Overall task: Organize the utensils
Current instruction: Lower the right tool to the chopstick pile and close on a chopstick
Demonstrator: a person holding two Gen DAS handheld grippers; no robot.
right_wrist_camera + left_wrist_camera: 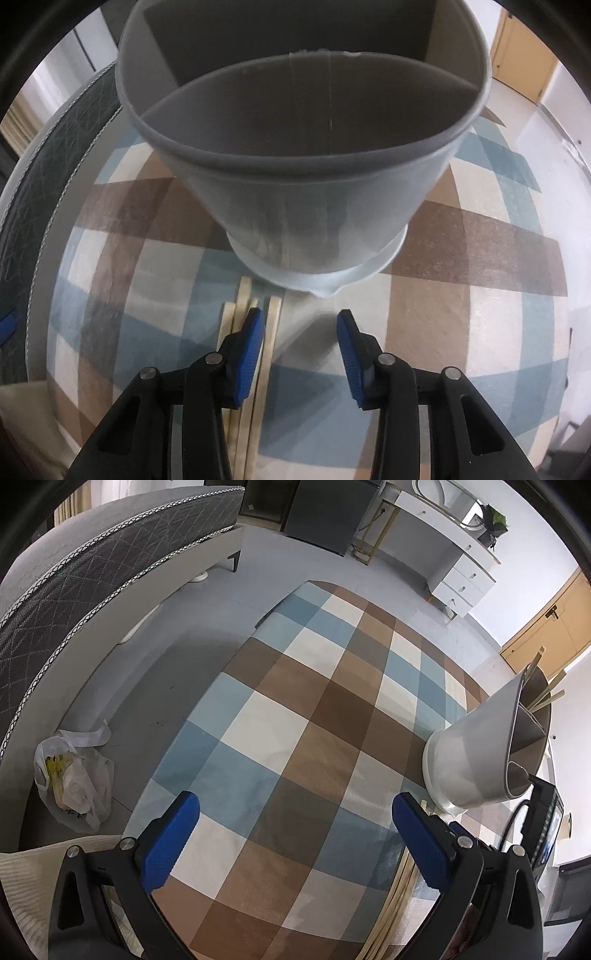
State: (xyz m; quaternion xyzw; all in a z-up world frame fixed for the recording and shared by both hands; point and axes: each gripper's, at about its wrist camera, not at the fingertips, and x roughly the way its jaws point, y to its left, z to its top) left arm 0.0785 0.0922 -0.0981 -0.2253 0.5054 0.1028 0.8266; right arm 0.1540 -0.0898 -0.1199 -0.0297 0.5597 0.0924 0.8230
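Note:
A grey utensil holder (303,177) with inner dividers stands on the checked cloth right in front of my right gripper (300,325), which is open and empty. Several pale wooden chopsticks (273,332) lie flat on the cloth under and beside the right gripper's left finger, running toward the holder's base. In the left wrist view the holder (476,753) is at the right with a few chopsticks (550,696) sticking out of it, and loose chopsticks (395,890) lie under the right finger. My left gripper (295,812) is open and empty above the cloth.
The checked blue, brown and white cloth (303,716) covers the table. A bed (92,572) lies to the left, a white plastic bag (70,779) on the floor beside it. A white desk (443,554) and wooden door (546,635) stand beyond.

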